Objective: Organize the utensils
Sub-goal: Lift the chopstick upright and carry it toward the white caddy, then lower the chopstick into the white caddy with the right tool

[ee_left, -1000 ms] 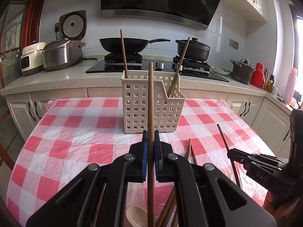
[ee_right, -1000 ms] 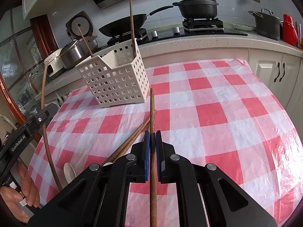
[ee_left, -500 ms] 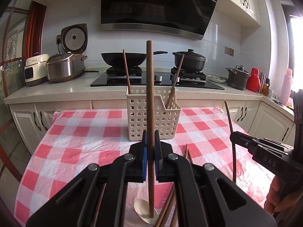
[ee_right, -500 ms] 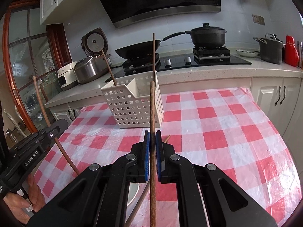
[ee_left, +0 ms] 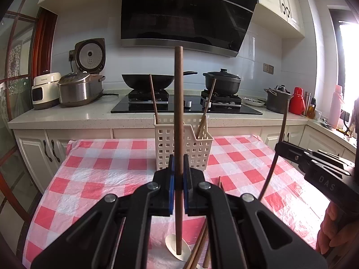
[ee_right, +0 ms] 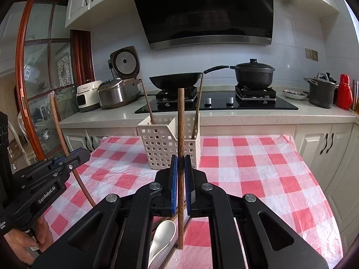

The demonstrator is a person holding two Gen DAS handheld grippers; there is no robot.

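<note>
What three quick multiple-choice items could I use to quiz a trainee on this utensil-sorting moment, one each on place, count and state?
1. Where does the white basket stand?
A. On the checked tablecloth
B. On the stove
C. On the floor

2. How many chopsticks already stick up out of the basket?
A. None
B. Two
C. Five

3. What is the left hand-held gripper doing?
A. Open over the spoon
B. Shut on nothing
C. Shut on an upright chopstick

Answers:
1. A, red and white checked tablecloth lies under the basket.
2. B, one chopstick leans at its left end and another at its right.
3. C, its blue pads press a brown chopstick standing upright.
</note>
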